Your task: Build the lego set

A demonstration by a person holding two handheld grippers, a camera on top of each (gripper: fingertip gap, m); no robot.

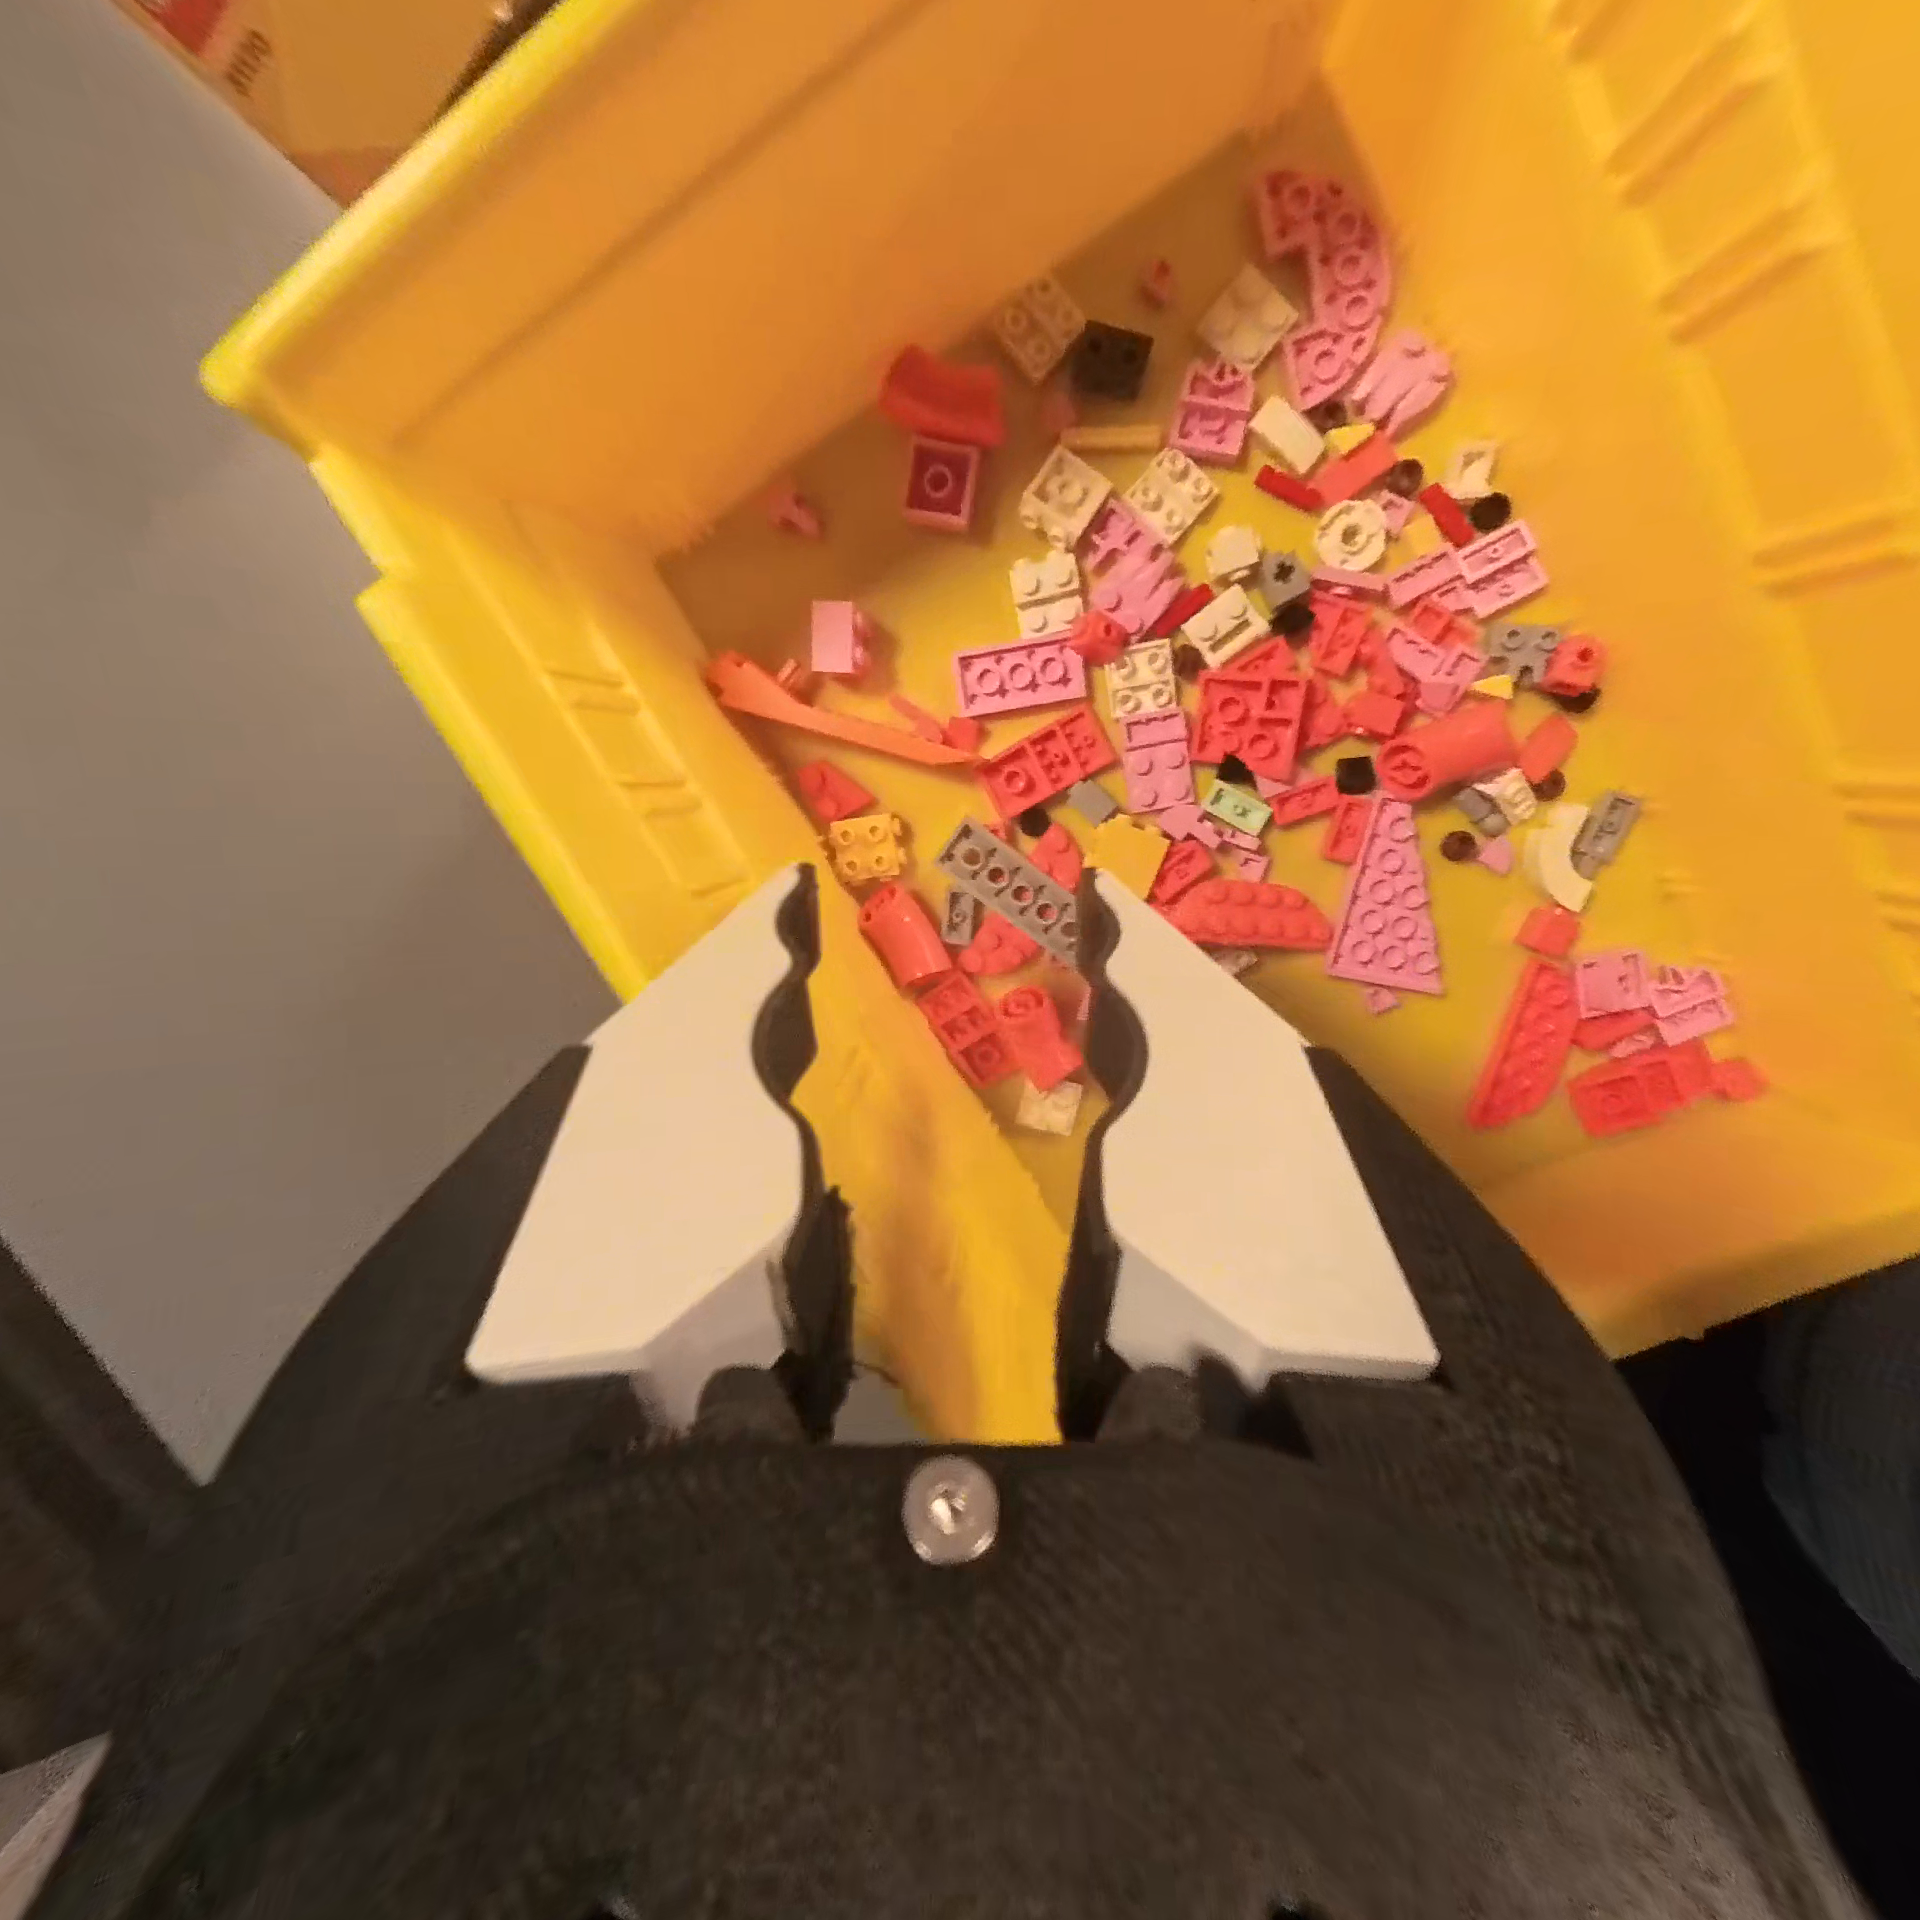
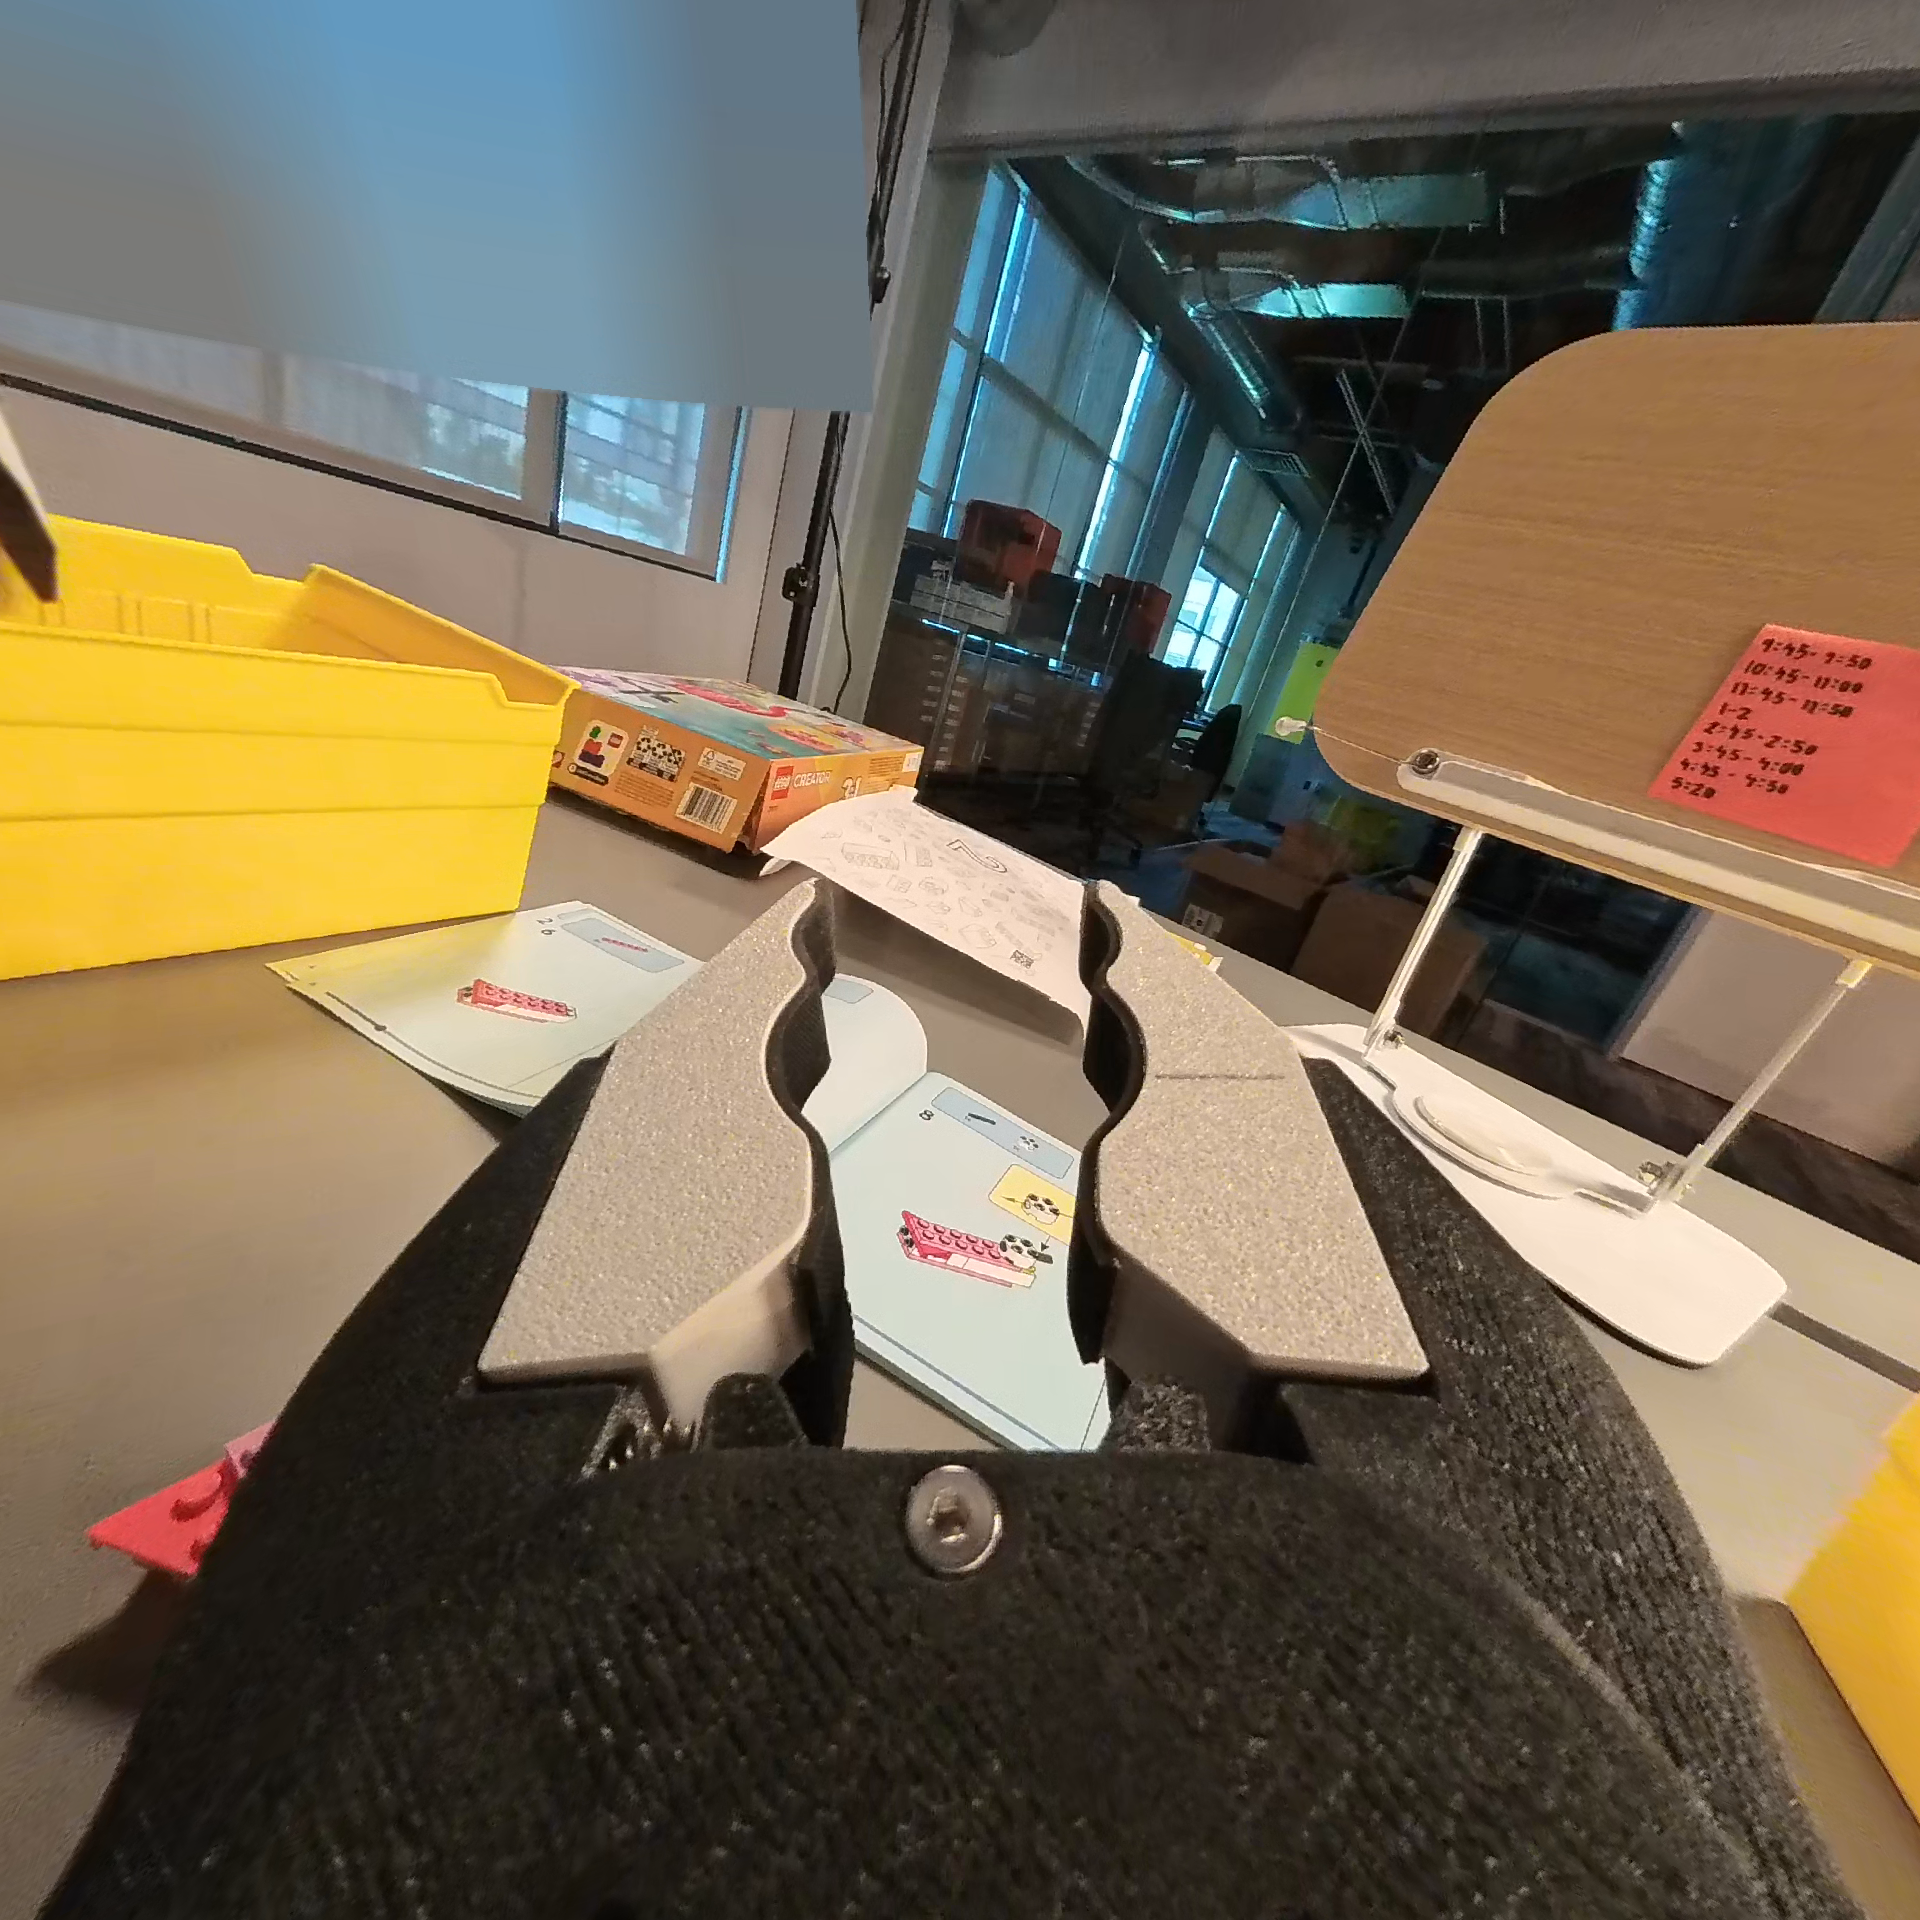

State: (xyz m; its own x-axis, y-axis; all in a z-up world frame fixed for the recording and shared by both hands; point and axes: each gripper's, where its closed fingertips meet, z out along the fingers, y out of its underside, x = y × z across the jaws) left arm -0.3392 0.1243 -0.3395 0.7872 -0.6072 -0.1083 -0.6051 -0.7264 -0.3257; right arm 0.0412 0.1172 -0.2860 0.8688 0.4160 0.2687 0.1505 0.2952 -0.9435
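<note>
Left gripper (image 1: 945,894) hung over the yellow bin (image 1: 540,644), fingers apart with nothing clamped. Between and below the fingertips lay loose toy bricks on the bin floor: a grey holed plate (image 1: 1023,894), a coral round brick (image 1: 902,935), a coral studded brick (image 1: 961,1023). Yellow studded cube (image 1: 865,847) sat just beyond the left fingertip. Pink wedge plate (image 1: 1387,904) and a coral curved plate (image 1: 1247,914) lay to the right, the rest of the brick pile (image 1: 1299,644) farther in.

Right gripper (image 2: 951,914) sat low over the grey bench (image 2: 208,1195), fingers apart, gripping nothing. Open instruction booklet (image 2: 966,1247) lay beneath it, a white printed sheet (image 2: 935,883) just ahead. Toy set box (image 2: 727,769) stood beside the yellow bin (image 2: 260,779). Wooden board on a stand (image 2: 1621,582) stood to the right, with a red sticky note (image 2: 1787,743) on it.
</note>
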